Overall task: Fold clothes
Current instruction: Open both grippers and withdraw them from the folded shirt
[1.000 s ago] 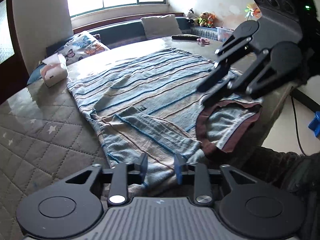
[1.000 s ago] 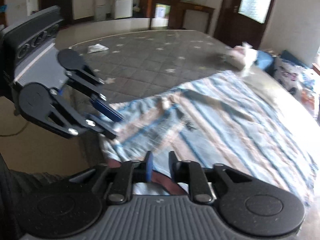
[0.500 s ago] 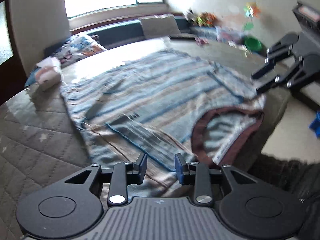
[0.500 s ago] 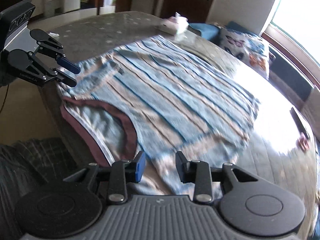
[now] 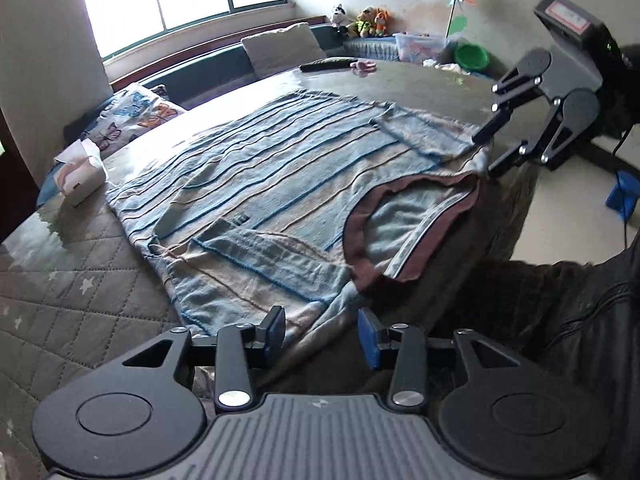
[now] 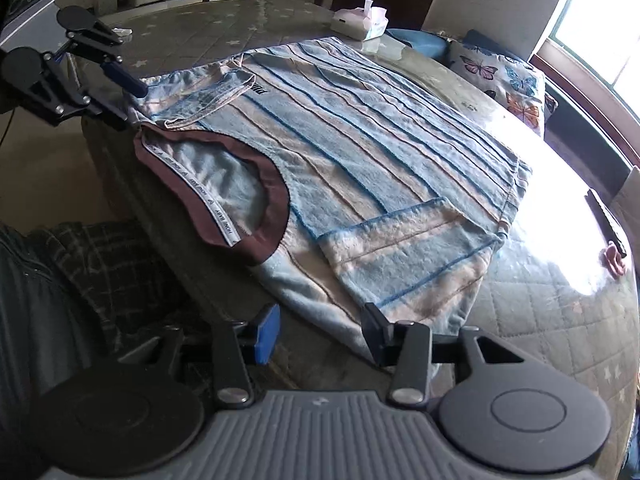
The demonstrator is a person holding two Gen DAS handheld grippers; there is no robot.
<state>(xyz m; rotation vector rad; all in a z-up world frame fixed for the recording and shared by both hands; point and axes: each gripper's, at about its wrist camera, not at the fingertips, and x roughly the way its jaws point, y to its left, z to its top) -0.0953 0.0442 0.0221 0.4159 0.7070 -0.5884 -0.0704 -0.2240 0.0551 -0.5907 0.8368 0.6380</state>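
A striped shirt (image 5: 280, 184) lies spread flat on the quilted table (image 5: 72, 280), its brown collar at the near edge. The left gripper (image 5: 322, 330) and right gripper (image 6: 318, 334) sit at opposite shoulder corners, jaws opening, cloth between them but apparently not pinched. A tissue box (image 6: 360, 24) stands beyond the shirt's hem.

bright window (image 5: 188, 0) lights a bench seat (image 5: 224, 60) with cushions, behind a quilted table (image 5: 72, 280).

Blue-striped shirt (image 5: 288, 168), brown collar (image 5: 360, 216)
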